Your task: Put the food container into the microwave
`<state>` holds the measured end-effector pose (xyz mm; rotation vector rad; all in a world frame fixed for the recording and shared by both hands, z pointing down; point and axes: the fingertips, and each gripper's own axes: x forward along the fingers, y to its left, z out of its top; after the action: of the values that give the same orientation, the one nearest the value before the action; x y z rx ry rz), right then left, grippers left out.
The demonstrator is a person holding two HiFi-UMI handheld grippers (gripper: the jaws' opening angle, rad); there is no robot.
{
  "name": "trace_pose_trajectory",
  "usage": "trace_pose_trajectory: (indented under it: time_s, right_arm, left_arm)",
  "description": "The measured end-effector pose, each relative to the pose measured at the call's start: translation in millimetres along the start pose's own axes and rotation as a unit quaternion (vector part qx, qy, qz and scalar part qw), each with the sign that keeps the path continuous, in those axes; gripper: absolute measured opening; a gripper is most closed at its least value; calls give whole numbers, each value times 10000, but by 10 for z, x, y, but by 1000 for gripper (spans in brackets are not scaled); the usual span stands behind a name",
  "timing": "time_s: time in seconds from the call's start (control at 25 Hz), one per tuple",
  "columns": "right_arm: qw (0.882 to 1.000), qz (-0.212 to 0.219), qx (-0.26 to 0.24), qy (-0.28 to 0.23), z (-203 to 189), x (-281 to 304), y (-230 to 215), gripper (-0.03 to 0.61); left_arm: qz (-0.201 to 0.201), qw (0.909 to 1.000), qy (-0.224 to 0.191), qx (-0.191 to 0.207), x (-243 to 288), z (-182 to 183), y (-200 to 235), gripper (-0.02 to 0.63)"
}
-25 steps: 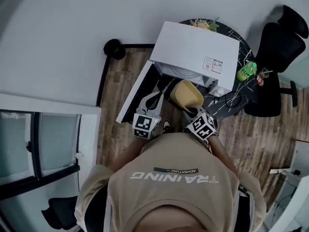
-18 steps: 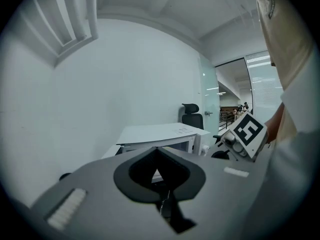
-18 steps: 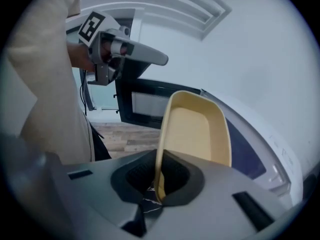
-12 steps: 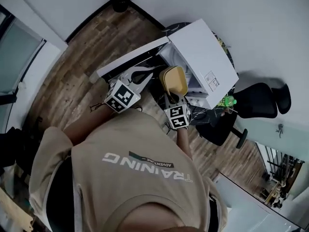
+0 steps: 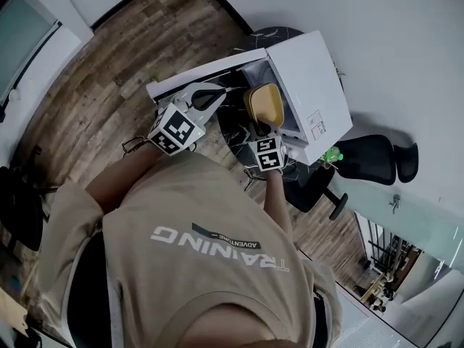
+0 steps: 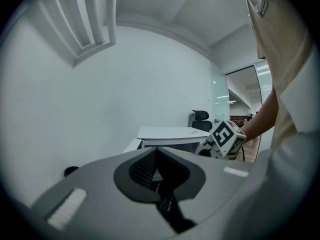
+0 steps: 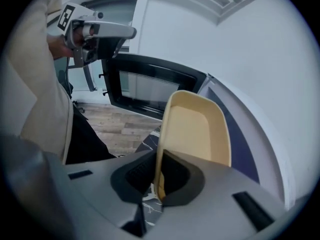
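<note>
Two tongs show in the head view: the left tongs (image 5: 220, 93) hang closed and empty beside the open microwave door (image 5: 190, 83), while the right tongs (image 5: 259, 127) clamp the near rim of the yellow food container (image 5: 265, 104). The container stands tilted on edge just ahead of them, at the mouth of the white microwave (image 5: 304, 78) and above the dark bench (image 5: 233, 133). In the left gripper view, the pads of the left tongs (image 6: 156, 156) meet at their tips with nothing between them; the microwave lies ahead. In the right gripper view, the right tongs (image 7: 157, 176) press on both sides of the container wall, with the door ahead to their left. Whether the container's far end has entered the cavity cannot be determined. Judged status: door opened, container lifted and presented. Remaining: insert, set down, release, withdraw.
</note>
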<state>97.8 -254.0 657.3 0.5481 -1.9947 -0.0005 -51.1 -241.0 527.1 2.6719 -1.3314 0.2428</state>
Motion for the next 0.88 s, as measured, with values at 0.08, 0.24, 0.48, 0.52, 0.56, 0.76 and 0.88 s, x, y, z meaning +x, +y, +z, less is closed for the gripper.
trace_pose_trajectory:
  time_s: [0.08,0.24,0.48,0.52,0.56,0.76,0.88]
  right_arm:
    - [9999,-72,-38,83,-88,127,-120,25]
    - [9989,-250,-110,372,-324,315,-345,25]
    - [9978,-425,-140,480,-480,526,-503,25]
    - [9975,-453,-152,517,-494,558,-517,25]
    - [9972,-476,-154,548,-509,586,-527,25]
    - [9957,-584,-255,679,-523,676,-670,26]
    - [9945,-649,-326,749,-533,726,-758,25]
  left_arm:
    - [3,10000,25,-67,17,-42,-12,-9]
    - [-101,9999,103,-80,69,-68,-106,-9]
    - [-192,9990,305,256,162,-33,-228,-9]
    - [-176,9988,358,291,177,-37,-226,-9]
    - [-173,9987,394,285,192,-43,-231,-9]
    - [-281,9982,463,255,367,-63,-275,-9]
    - [-386,9981,473,83,510,-85,-307,-9]
